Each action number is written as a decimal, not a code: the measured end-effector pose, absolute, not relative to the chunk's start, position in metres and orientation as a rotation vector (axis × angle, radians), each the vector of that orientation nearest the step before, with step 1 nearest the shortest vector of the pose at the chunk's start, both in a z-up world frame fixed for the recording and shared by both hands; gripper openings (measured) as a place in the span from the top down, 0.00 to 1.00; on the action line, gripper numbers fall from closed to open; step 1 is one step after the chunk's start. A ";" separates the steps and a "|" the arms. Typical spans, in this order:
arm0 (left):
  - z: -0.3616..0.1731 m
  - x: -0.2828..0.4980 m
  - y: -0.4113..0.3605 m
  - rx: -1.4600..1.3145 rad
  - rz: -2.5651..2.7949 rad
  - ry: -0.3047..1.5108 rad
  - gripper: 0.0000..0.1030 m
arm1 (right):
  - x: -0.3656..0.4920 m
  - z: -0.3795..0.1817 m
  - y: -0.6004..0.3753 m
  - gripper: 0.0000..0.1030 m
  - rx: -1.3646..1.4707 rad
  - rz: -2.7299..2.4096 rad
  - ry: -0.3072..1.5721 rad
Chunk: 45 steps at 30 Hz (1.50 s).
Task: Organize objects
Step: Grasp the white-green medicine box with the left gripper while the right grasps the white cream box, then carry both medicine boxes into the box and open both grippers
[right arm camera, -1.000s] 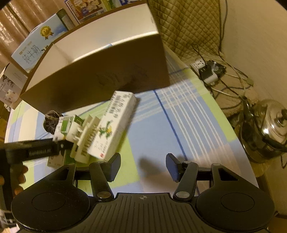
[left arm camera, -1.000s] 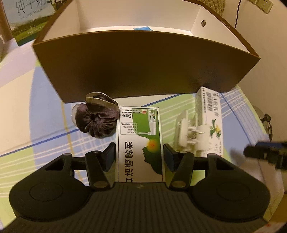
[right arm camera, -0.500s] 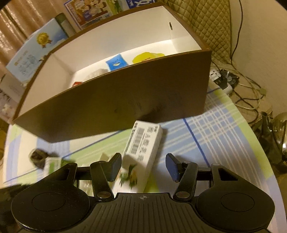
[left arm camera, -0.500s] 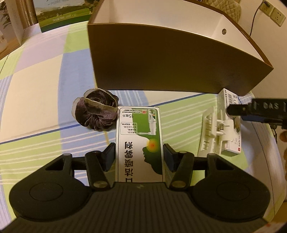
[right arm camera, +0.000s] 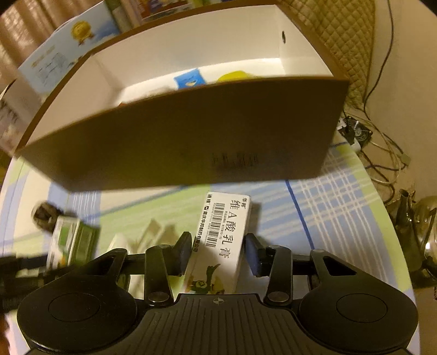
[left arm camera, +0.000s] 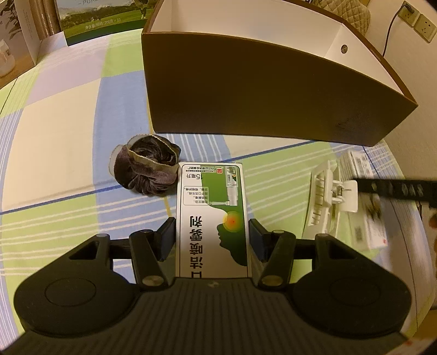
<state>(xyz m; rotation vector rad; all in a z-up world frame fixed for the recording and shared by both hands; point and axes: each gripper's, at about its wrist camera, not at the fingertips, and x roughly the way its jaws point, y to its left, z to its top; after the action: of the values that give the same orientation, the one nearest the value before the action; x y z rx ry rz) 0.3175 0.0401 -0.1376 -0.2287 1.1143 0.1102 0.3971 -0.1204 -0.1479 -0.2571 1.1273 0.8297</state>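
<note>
A green-and-white carton [left arm camera: 211,218] stands between the pads of my left gripper [left arm camera: 211,234], which is shut on its two long sides. Beside it lie a dark velvet scrunchie [left arm camera: 147,169] and a white hair claw clip [left arm camera: 327,196]. My right gripper [right arm camera: 218,251] hangs over a white ointment carton [right arm camera: 224,234] with a barcode. Its jaws are closing, with the carton between them and thin gaps still showing at both pads. The big brown cardboard box [right arm camera: 177,142] stands just behind, open at the top. Inside it are a blue packet [right arm camera: 189,79] and a yellow item [right arm camera: 235,75].
The checked tablecloth [left arm camera: 68,123] covers the table, whose right edge runs close to the ointment carton. Milk cartons [left arm camera: 90,19] stand behind on the left. Off the table at right are cables, a power strip [right arm camera: 355,133] and a metal kettle [right arm camera: 420,232].
My right gripper has swung over the white ointment carton, come down around it, and its jaws have narrowed. The left view has turned, with the green-and-white carton unchanged between the pads.
</note>
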 end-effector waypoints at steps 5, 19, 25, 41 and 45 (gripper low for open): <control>-0.137 0.303 0.033 -0.227 0.083 1.119 0.50 | 0.369 -0.146 -0.151 0.63 -0.328 0.912 1.141; -0.135 0.272 0.004 -0.227 0.013 1.166 0.50 | 0.320 -0.147 -0.182 0.62 -0.464 0.888 1.188; -0.137 0.278 -0.002 -0.196 0.028 1.187 0.48 | 0.316 -0.147 -0.186 0.62 -0.468 0.846 1.184; -0.145 0.272 -0.017 -0.090 0.057 1.201 0.50 | 0.300 -0.151 -0.182 0.65 -0.553 0.864 1.094; -0.144 0.270 -0.015 -0.102 0.055 1.200 0.50 | 0.303 -0.150 -0.184 0.66 -0.525 0.882 1.106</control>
<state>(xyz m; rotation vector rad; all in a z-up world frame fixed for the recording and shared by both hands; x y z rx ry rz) 0.2704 -0.0151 -0.1437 -0.1025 1.2004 0.0549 0.3027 -0.1843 -0.1500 -0.5254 1.1062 0.8825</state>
